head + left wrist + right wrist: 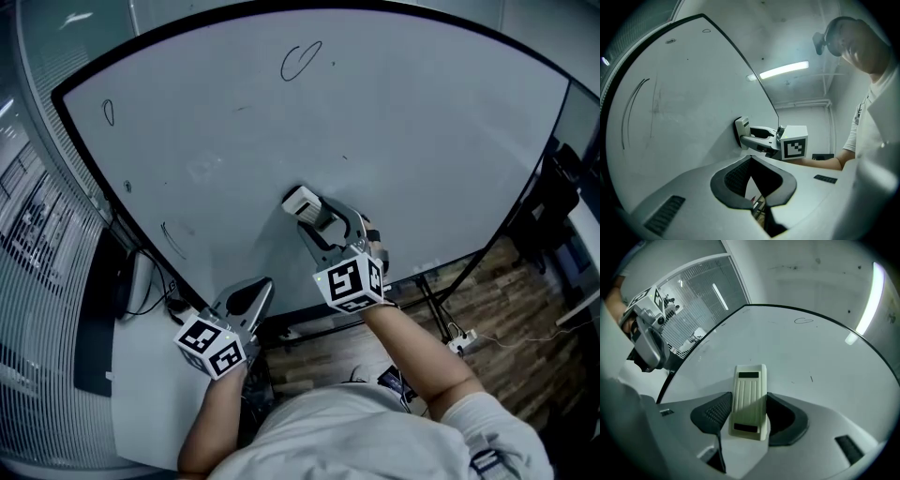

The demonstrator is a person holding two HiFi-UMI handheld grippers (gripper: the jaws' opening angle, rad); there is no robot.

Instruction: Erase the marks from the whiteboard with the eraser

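Note:
The whiteboard (403, 141) fills the head view. It carries an oval mark (300, 59) near the top, a small loop (109, 112) at the left and a curved stroke (172, 239) low on the left. My right gripper (307, 210) is shut on the cream ribbed eraser (301, 200), which is pressed flat on the board's lower middle. In the right gripper view the eraser (749, 401) sits between the pads of that gripper (749, 397), with the oval (803, 320) far ahead. My left gripper (265, 283) hangs shut and empty by the board's lower edge; its tips (751, 160) meet.
The board's stand legs (431, 300) rest on a wooden floor with a power strip (461, 339) and cables. A glass wall with blinds (37, 225) runs along the left, beside a white ledge (141, 384). A dark chair (553, 202) stands at the right.

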